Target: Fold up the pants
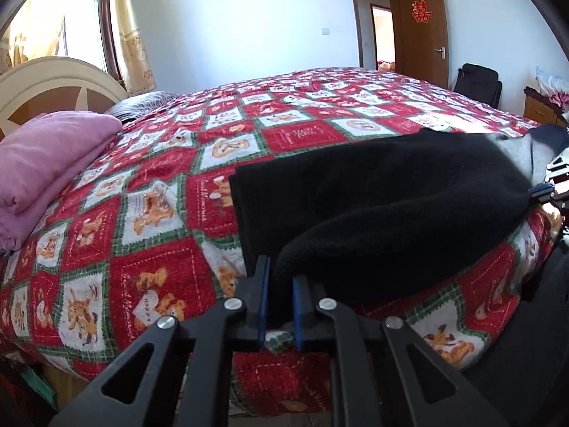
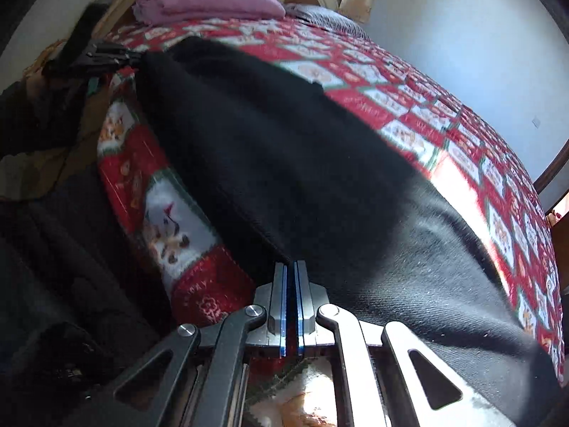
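Both tongs clamped on the black pants at the near edge of the bed.

I see the left tongs [image 1: 281,284] nearly closed, pinching a fold of the black pants [image 1: 384,206]. The right tongs [image 2: 291,277] are pressed almost fully together on the pants' [image 2: 302,163] near edge. The pants lie along the near side of the patchwork quilt [image 1: 149,185], partly raised between the two grips. A folded pink blanket [image 1: 46,153] rests far left by the headboard [image 1: 53,74].
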`<state>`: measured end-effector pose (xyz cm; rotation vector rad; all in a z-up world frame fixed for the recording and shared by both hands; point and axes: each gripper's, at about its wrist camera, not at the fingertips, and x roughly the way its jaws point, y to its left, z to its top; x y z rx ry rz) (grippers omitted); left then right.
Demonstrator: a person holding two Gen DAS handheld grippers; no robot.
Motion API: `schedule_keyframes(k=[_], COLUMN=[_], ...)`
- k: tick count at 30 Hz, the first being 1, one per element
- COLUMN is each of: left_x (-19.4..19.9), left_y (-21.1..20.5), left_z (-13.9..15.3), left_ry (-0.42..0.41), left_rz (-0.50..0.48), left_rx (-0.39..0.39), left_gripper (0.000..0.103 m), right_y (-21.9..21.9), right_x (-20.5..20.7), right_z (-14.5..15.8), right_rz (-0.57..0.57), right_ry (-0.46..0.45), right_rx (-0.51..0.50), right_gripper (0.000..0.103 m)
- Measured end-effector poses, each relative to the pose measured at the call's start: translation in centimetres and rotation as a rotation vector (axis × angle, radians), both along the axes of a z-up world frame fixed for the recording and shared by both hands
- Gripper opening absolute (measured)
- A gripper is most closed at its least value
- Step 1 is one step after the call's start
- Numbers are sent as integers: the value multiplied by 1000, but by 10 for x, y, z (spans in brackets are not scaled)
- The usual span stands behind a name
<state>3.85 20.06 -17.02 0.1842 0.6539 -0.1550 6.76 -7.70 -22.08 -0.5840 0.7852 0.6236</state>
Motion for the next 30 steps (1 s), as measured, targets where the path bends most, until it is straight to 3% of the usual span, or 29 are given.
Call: schedule_keyframes(k=[3, 6, 8, 13, 18, 22, 24, 27, 30], left_x=[-3, -6, -10, -19, -18, -11, -2, 12, 15], left_y=[4, 10, 17, 45, 44, 18, -2, -25, -43], left_z=[-2, -3, -4, 1, 27, 36, 28, 6, 1], left_ry=[6, 3, -6, -19, -105, -117, -83, 5, 29], left_rz=[-9, 7, 34, 122, 177, 93, 52, 15, -18], left_rx=[-1, -14, 17, -8, -72, -133, -132, -117, -113], left_gripper=[20, 36, 50, 52, 57, 68, 69, 69, 69], right_y=[-2, -5, -8, -21, -17, 1, 4, 1, -23], right_x=[0, 1, -2, -1, 9, 14, 13, 7, 7], right_z=[3, 4, 6, 18, 24, 10, 0, 7, 20], right_rz=[8, 18, 34, 21, -1, -4, -9, 4, -51], right_ry=[24, 44, 37, 64, 83, 113, 129, 120, 106], right_rx=[8, 3, -14, 47, 125, 96, 71, 80, 112], right_gripper=[5, 6, 7, 8, 8, 13, 23, 27, 27])
